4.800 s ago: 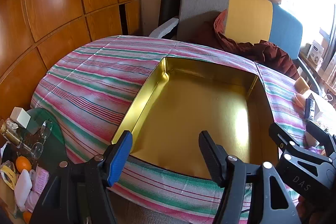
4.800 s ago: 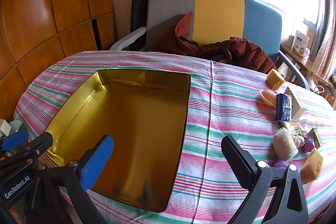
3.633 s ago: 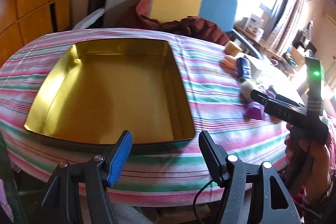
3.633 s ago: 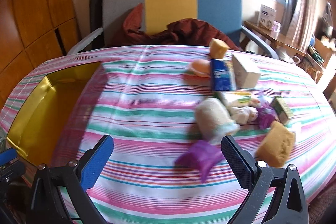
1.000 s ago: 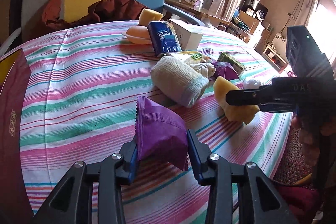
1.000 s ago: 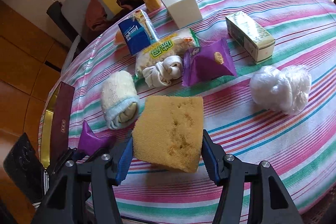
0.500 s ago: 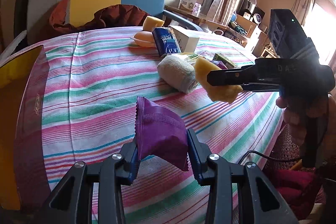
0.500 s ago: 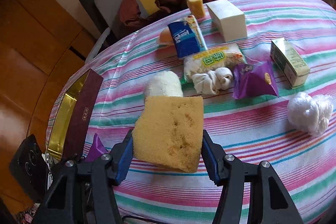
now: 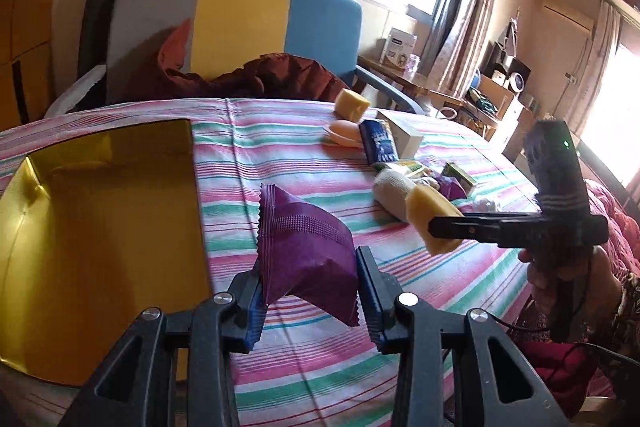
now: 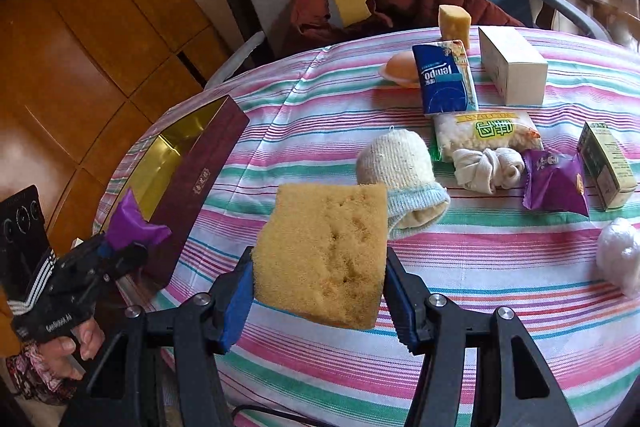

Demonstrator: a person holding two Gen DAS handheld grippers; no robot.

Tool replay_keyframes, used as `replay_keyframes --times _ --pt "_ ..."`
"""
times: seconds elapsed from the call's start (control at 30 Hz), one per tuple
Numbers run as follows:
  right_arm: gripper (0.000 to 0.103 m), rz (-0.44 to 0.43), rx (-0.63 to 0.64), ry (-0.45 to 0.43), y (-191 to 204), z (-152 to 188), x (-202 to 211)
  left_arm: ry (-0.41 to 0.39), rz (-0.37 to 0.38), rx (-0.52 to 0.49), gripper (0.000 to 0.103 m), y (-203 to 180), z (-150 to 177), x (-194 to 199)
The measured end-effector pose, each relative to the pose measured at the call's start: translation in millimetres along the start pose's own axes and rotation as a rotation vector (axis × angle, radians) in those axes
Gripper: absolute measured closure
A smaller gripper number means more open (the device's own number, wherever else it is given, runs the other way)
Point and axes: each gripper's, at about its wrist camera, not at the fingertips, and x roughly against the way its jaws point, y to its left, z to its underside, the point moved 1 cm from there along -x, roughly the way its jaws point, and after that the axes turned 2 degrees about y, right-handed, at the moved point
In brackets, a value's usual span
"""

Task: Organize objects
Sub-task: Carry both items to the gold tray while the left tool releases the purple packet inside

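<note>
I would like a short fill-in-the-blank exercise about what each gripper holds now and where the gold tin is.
1. The left gripper is shut on a ____ snack packet.
2. The right gripper is shut on a yellow ____.
3. The inside of the open tin is ____ in colour.
4. The blue tissue pack lies on the ____ tablecloth.

Missing words: purple; sponge; gold; striped

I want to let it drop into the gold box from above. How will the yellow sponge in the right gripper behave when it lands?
The sponge looks porous, so it is probably light and soft. It should land quietly, perhaps with a small bounce. Its blocky shape suggests it won't roll inside the box.
</note>
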Motion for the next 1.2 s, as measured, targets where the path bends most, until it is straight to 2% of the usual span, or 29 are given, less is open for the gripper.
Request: replay_keyframes --times 0.2,0.4,0.57,0.7,0.87,1.0,1.2 --pt "0.043 -0.008 0.026 -0.023 21.0 6.9 -2.5 0.0 -0.124 0.105 0.063 64.6 -4.4 20.0" --pt "0.043 -0.051 0.054 -0.047 57.3 1.0 -5.1 0.084 -0.232 0.236 0.063 126.5 6.0 21.7" --pt "0.043 -0.109 0.114 -0.054 99.2 -3.6 -11.6 0.129 -0.285 0.348 0.063 167.0 17.4 27.0" --pt "0.043 -0.15 0.172 -0.056 130.6 -4.1 -17.0 0.14 -0.337 0.385 0.063 185.2 21.2 35.5" --pt "0.043 -0.197 0.225 -0.055 163.4 -3.6 -23.3 0.166 -0.361 0.444 0.062 203.8 27.5 39.6" --pt "0.043 -0.225 0.241 -0.041 179.4 -4.9 -30.4 0.174 -0.423 0.47 0.054 211.4 30.3 44.9" --pt "0.043 -0.247 0.245 -0.008 194.7 -3.4 -45.8 0.154 -0.461 0.488 0.052 213.8 29.8 54.7"
